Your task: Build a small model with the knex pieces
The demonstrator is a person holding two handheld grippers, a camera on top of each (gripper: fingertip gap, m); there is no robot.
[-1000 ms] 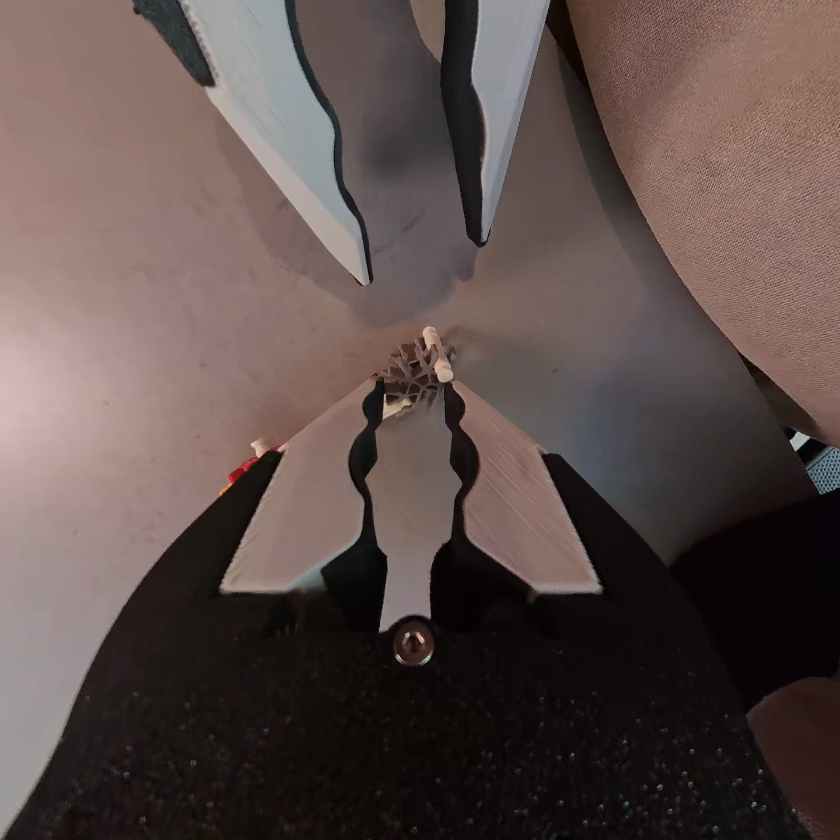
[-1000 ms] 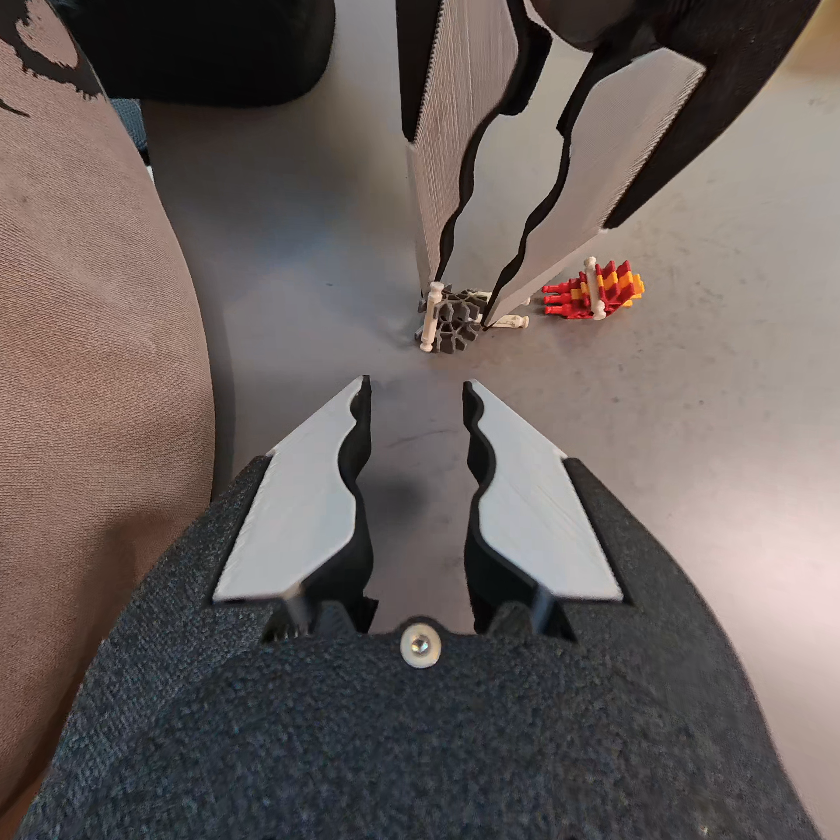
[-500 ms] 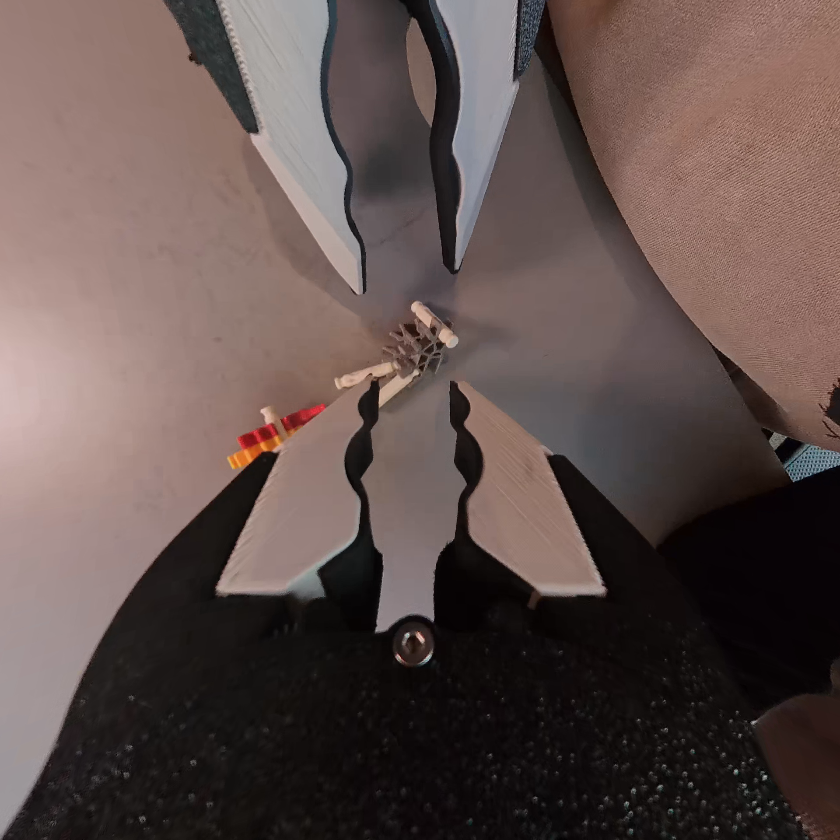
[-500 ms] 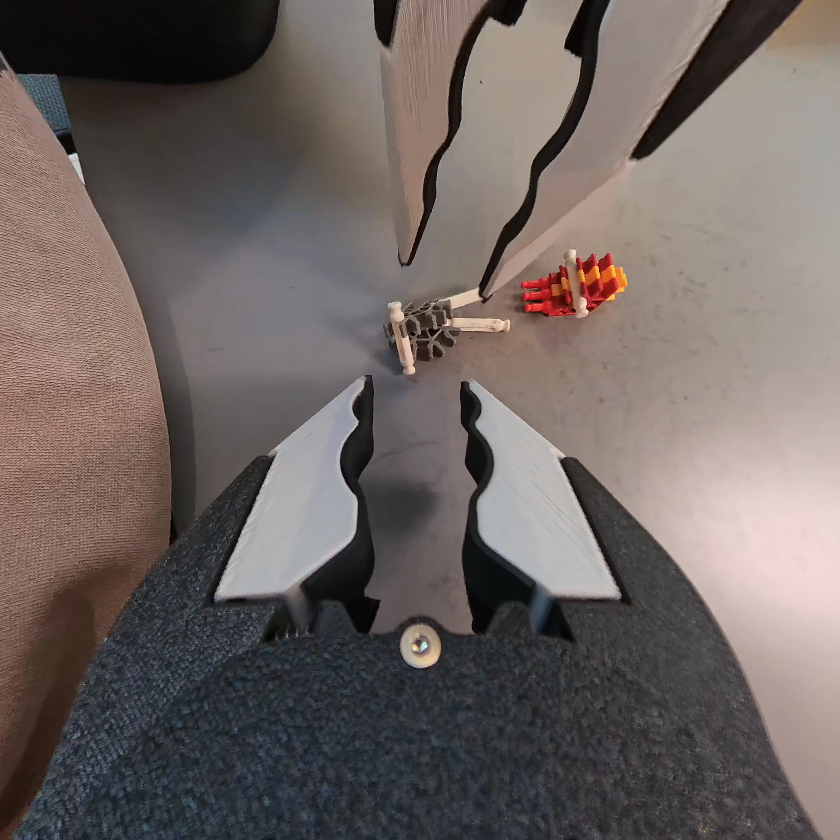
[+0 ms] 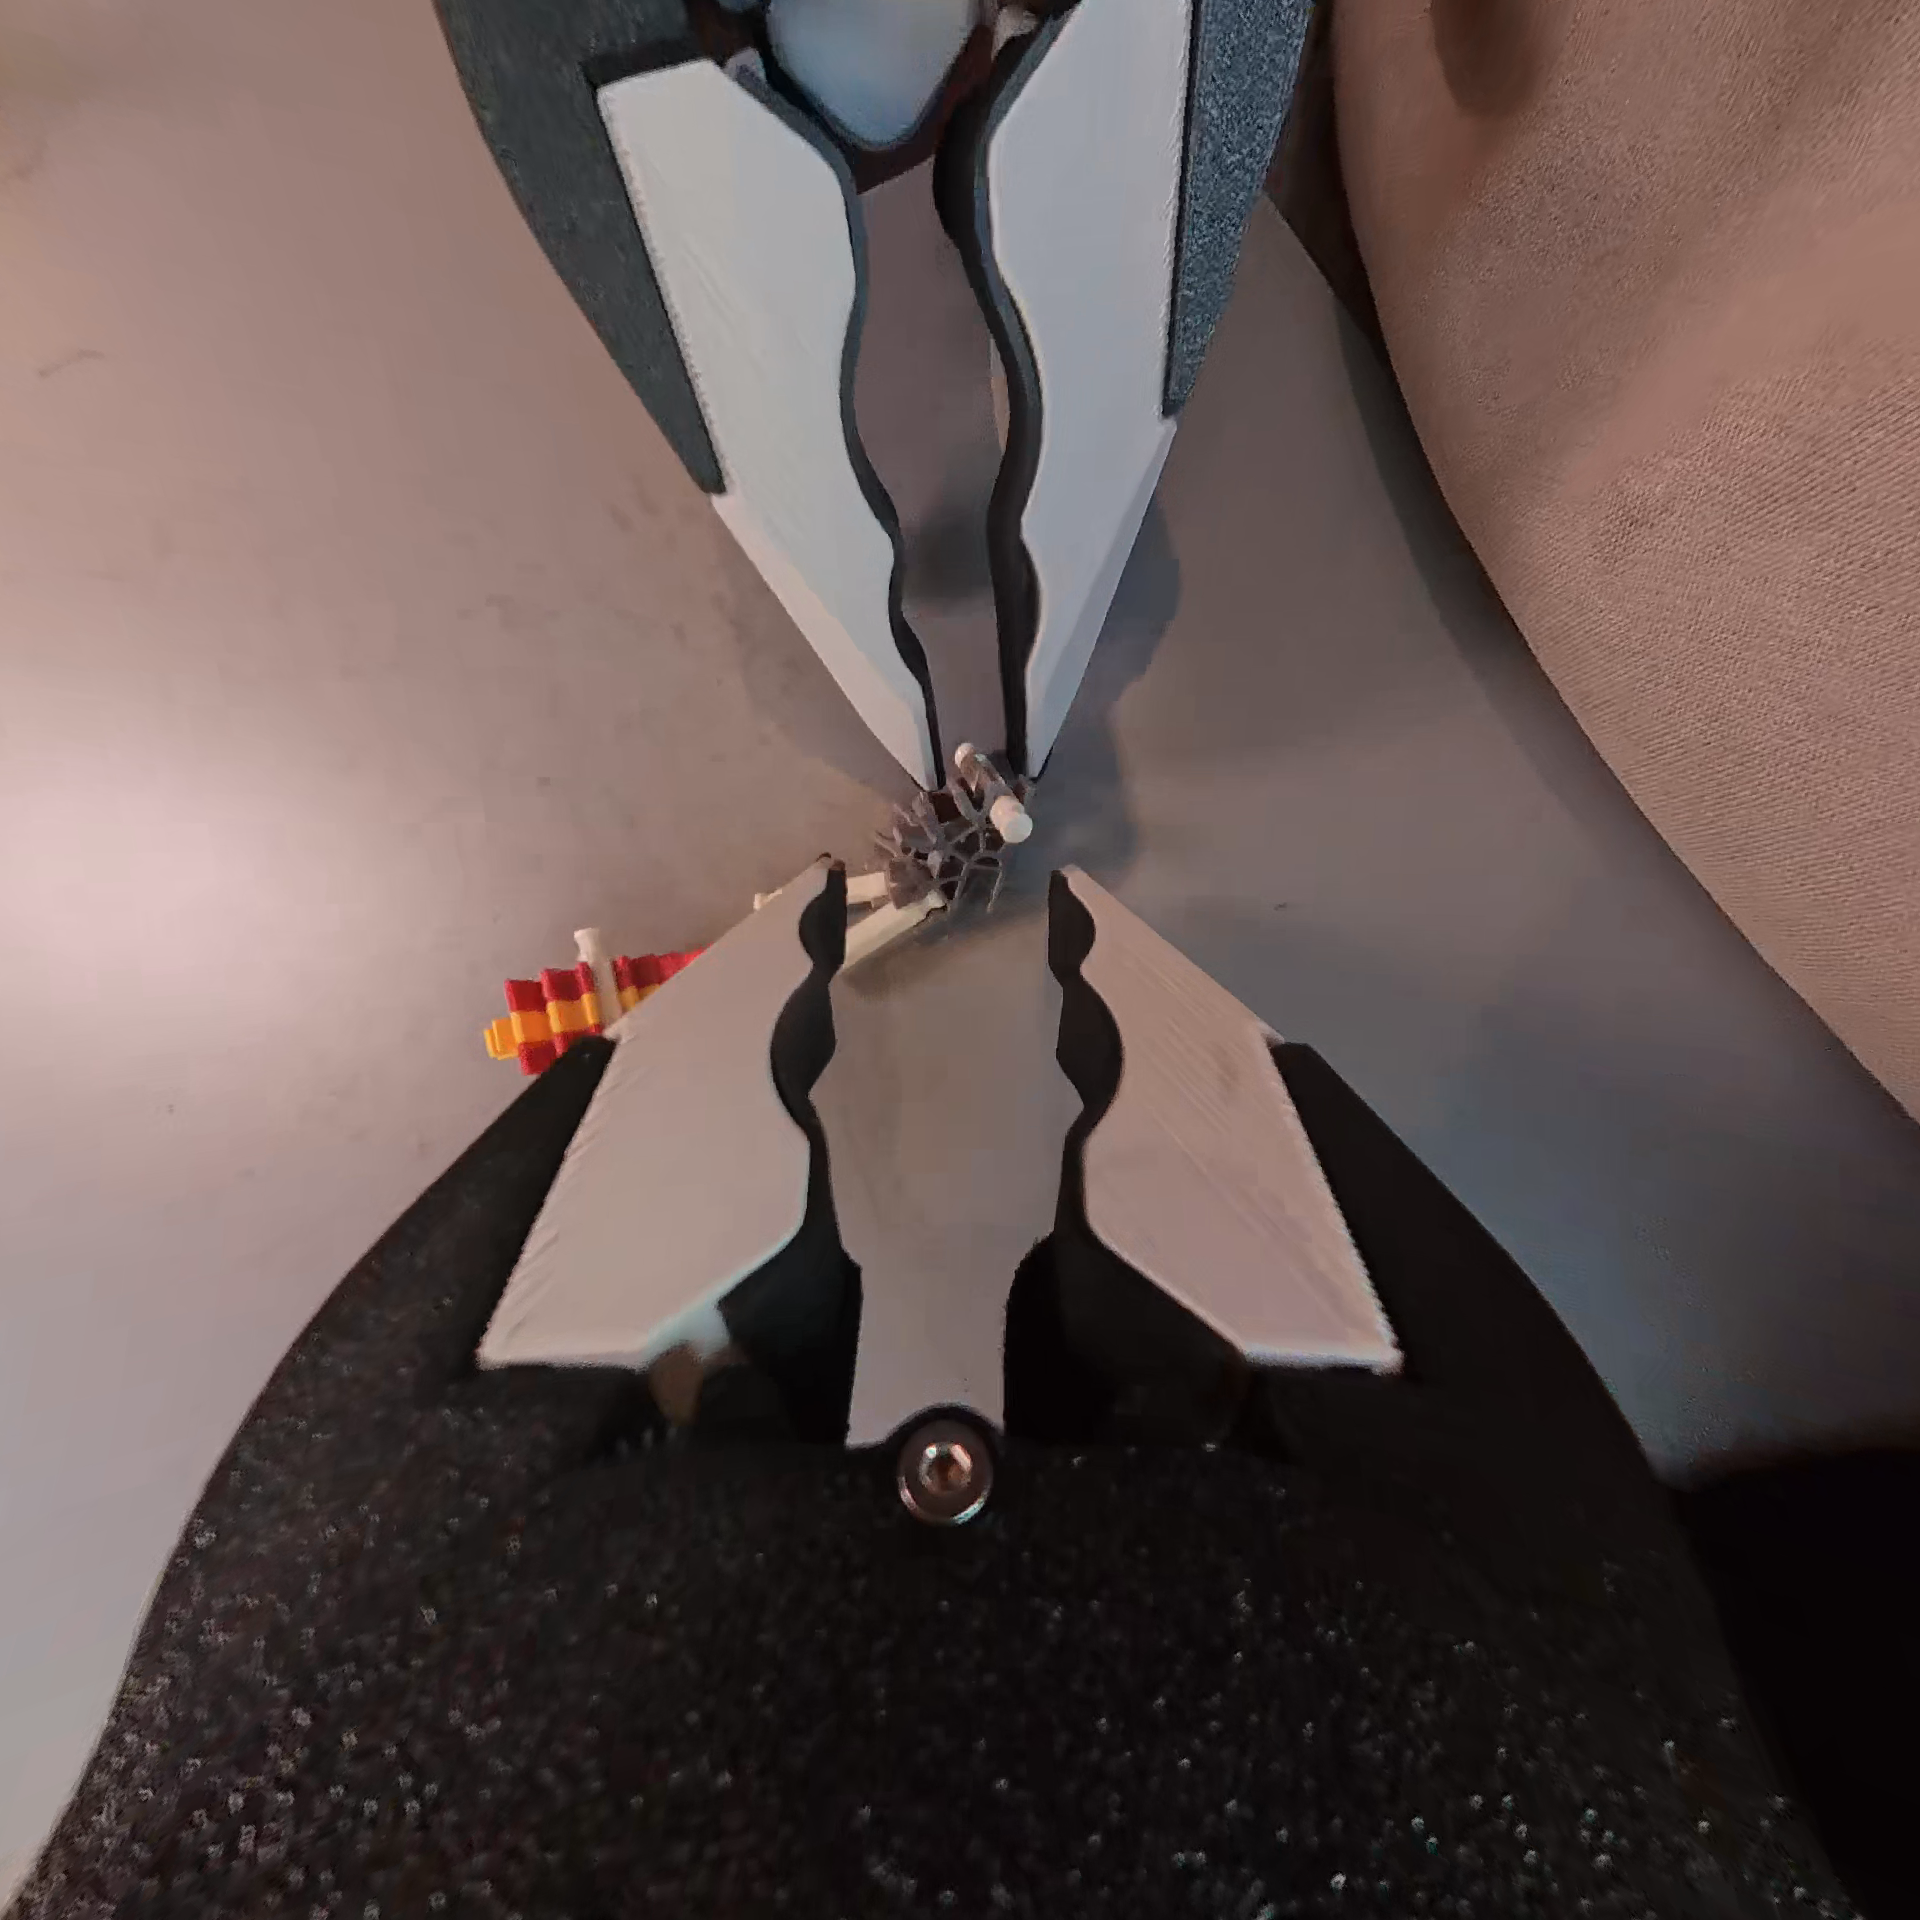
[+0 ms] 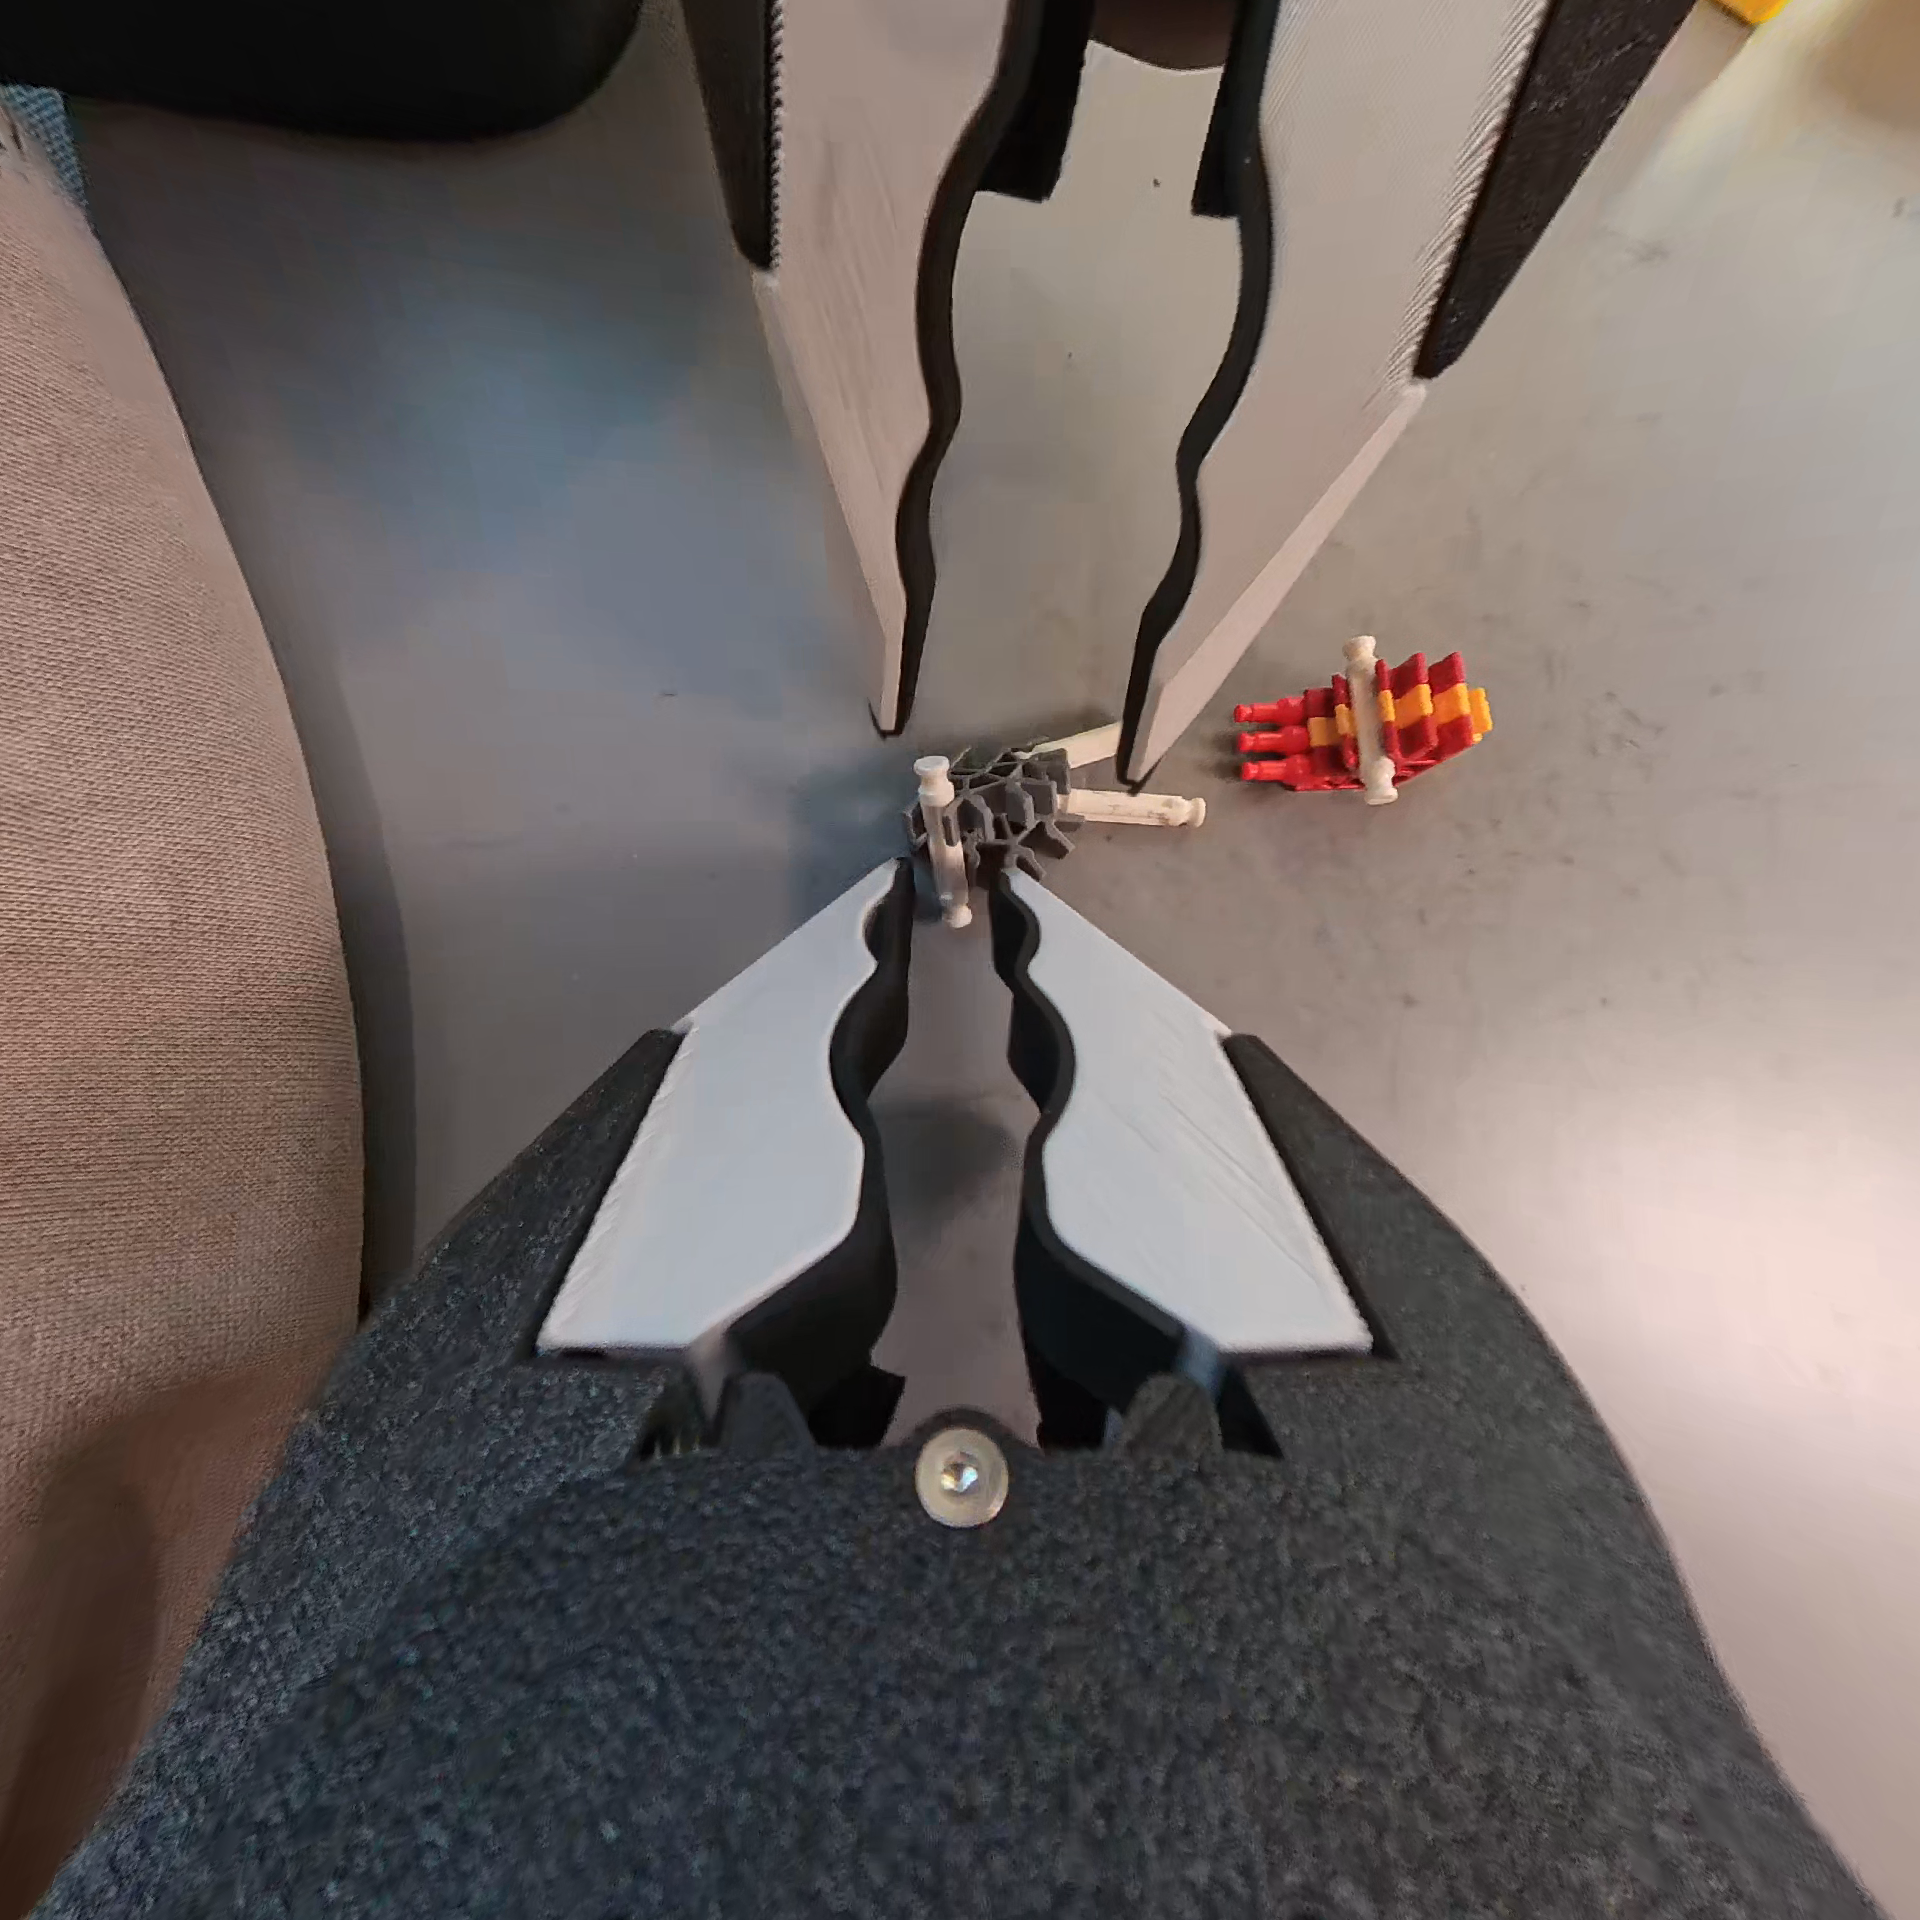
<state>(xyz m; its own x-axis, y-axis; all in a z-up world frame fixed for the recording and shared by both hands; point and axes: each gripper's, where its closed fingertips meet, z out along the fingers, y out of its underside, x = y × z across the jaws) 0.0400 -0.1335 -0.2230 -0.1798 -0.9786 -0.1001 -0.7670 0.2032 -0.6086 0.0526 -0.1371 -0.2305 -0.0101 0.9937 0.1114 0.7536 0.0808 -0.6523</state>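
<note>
While both grippers meet over the bench (image 6: 1558, 1039), a grey toy piece (image 6: 997, 810) lies between them.
The right gripper (image 6: 951, 883) pinches its white rod; the left gripper (image 5: 940, 883) gapes empty, a red-orange piece (image 6: 1371, 722) nearby.

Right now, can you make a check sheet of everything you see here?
Surface: grey table, scuffed.
Job's things: grey spiky piece with white rods, lying on the table; red and orange piece with one white rod, lying apart from it.
Clutter: yellow corner at the edge of the right wrist view, too little in view to name.
Grippers: left claw open, tips just above the grey spiky piece. Right claw nearly closed around one white rod; whether it pinches is unclear.
Cables: nothing seen.
Surroundings: brown cloth beside the table; black shape beyond it.
</note>
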